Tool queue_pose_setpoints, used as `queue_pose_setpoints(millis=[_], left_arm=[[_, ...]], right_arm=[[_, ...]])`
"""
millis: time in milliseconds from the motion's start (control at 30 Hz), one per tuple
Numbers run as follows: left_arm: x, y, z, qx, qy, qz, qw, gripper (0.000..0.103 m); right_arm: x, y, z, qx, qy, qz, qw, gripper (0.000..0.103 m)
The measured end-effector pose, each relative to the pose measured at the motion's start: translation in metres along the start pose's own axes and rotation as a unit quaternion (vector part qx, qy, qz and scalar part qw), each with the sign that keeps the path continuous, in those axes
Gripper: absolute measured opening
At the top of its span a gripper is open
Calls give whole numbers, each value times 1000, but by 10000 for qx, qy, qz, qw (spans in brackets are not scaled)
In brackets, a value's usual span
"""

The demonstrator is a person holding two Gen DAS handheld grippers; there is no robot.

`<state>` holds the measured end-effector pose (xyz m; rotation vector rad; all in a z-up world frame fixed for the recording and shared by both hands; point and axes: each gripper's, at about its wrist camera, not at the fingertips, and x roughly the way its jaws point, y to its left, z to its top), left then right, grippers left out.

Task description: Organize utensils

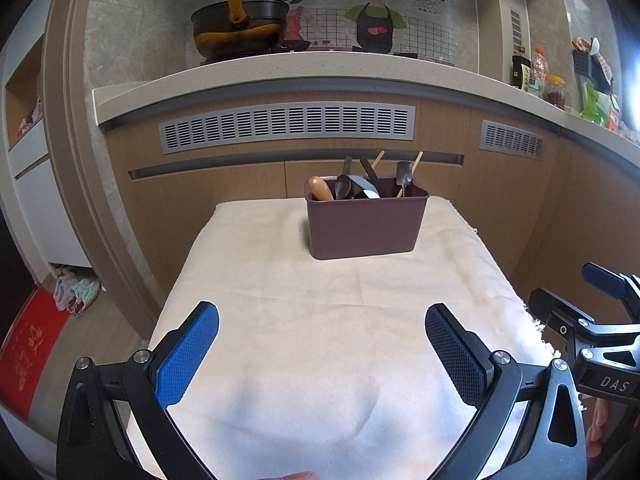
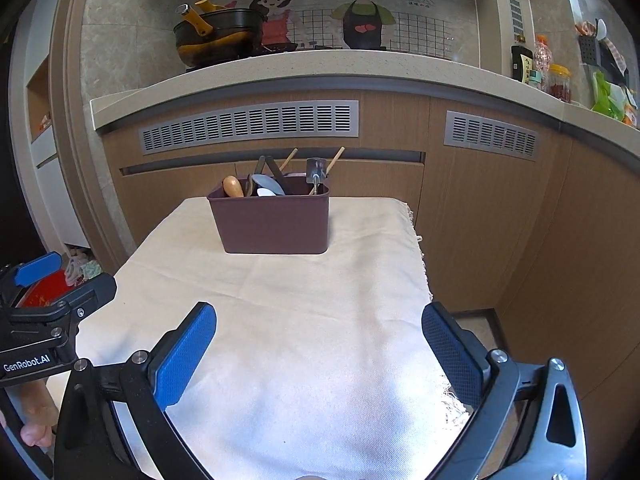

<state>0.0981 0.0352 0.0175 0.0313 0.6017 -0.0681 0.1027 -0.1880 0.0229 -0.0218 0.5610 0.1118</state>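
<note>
A brown plastic bin [image 1: 366, 226] stands at the far end of a cloth-covered table [image 1: 320, 320]; it also shows in the right wrist view [image 2: 276, 222]. Several utensils [image 1: 362, 184] stand in it: a wooden handle, dark spoons, a small metal spatula, chopsticks. They also show in the right wrist view [image 2: 276, 180]. My left gripper [image 1: 320, 344] is open and empty above the near part of the cloth. My right gripper [image 2: 318, 344] is open and empty, beside the left one, over the cloth's right side. Each gripper shows at the edge of the other's view.
A kitchen counter [image 1: 320, 76] with vented cabinet fronts runs behind the table. A dark wok [image 1: 238, 26] sits on the stove. Bottles and jars [image 1: 540, 76] stand at the counter's right. A red mat [image 1: 28, 356] lies on the floor at the left.
</note>
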Motion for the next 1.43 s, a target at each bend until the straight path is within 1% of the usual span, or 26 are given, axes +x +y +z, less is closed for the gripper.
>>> queue_pose_setpoints(millis=[1433], left_arm=[[-1, 0, -4, 72, -16, -11, 10000, 102]], right_arm=[[-1, 1, 1, -24, -32, -28, 10000, 103]])
